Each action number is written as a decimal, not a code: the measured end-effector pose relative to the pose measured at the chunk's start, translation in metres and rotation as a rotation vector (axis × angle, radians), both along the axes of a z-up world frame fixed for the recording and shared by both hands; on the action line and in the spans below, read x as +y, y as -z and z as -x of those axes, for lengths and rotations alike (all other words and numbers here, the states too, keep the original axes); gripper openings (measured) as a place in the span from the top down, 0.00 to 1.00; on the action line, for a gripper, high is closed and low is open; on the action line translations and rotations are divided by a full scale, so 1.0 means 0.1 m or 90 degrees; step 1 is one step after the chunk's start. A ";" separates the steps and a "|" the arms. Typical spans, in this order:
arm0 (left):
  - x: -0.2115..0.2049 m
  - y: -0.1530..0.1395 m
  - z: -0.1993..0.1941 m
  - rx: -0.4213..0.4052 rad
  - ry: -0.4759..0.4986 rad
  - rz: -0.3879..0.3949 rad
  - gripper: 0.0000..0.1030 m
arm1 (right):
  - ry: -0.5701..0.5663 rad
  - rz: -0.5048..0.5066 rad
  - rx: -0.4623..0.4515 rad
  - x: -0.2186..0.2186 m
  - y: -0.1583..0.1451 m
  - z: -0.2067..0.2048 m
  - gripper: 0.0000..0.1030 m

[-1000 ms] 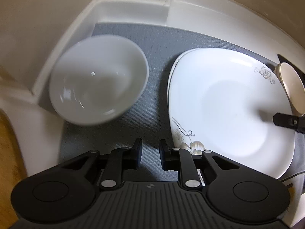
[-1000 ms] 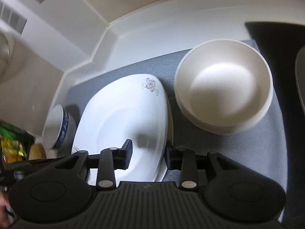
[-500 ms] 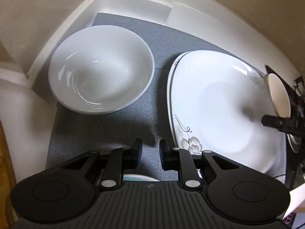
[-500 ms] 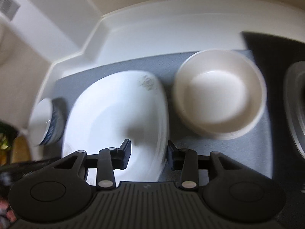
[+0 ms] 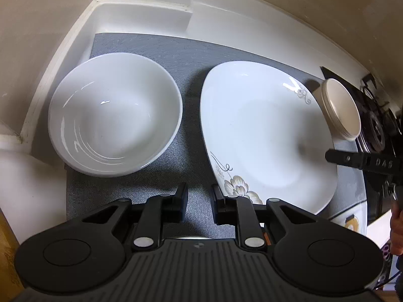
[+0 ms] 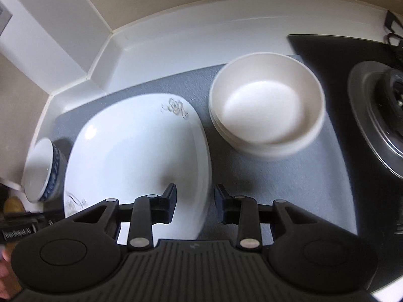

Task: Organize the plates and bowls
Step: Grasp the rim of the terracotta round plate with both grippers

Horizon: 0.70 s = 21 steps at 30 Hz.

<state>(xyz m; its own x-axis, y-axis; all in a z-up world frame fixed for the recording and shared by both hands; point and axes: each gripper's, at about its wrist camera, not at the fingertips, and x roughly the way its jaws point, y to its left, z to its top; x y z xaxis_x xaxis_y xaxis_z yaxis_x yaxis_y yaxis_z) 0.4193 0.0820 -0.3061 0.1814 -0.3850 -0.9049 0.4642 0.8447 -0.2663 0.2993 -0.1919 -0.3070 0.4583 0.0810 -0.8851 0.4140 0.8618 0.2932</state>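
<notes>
A white bowl (image 5: 114,114) sits on the grey mat (image 5: 176,50) at the left; in the right wrist view (image 6: 41,168) it shows a blue-patterned outside. A large white flower-printed plate (image 5: 267,136) lies in the middle, also in the right wrist view (image 6: 136,158). Stacked cream bowls (image 6: 267,104) stand to its right, seen edge-on in the left wrist view (image 5: 340,109). My left gripper (image 5: 199,198) is open and empty above the mat between bowl and plate. My right gripper (image 6: 195,198) is open and empty, its jaws on either side of the plate's right edge.
A white raised ledge (image 6: 176,37) and walls bound the mat at the back and left. A dark stove top with a burner (image 6: 382,108) lies to the right. A packet or paper (image 5: 352,222) lies at the plate's near right corner.
The left gripper has drawn back and up, so the white bowl and plate show more fully. The right gripper has shifted slightly; the cream bowls sit further right in its view.
</notes>
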 end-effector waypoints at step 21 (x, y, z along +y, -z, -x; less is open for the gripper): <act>-0.13 -0.60 1.30 -0.060 -0.041 -0.033 0.80 | -0.207 -0.046 -0.026 0.44 0.21 1.17 0.66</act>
<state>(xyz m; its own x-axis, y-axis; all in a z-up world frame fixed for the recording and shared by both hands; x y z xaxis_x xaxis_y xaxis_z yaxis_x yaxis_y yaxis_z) 0.2889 0.0695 -0.2458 0.2893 -0.3231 -0.9011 0.4294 0.8851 -0.1795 0.1826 -0.1477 -0.3278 0.4326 0.2901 -0.8536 0.1082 0.9233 0.3686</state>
